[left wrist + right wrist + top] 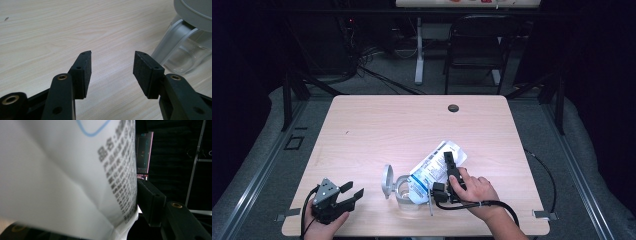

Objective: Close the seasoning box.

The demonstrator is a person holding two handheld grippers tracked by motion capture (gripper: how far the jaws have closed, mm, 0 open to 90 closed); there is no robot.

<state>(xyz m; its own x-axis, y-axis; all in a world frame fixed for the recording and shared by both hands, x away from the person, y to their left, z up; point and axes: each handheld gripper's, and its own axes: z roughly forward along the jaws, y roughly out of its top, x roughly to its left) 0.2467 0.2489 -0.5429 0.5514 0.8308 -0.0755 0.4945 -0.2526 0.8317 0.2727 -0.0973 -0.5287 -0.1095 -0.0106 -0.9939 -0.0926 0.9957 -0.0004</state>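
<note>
Pouch point(432, 167), white with blue and black print, lies tilted between the jaws of the right hand-held gripper point(447, 162), with its low end dipping into the clear jar point(404, 192) just to that gripper's left. In the right gripper view the pouch point(62, 175) is very close and touches the one pad point(147, 200) that can be seen; the other jaw is hidden behind it, so the grip looks like a hold. Going left to right on the bench point(377, 125): the left hand-held gripper point(354, 192) rests low with its jaws wide and nothing in them, the jar with its grey lid point(387, 181) swung up stands apart to its right, then comes the pouch.
</note>
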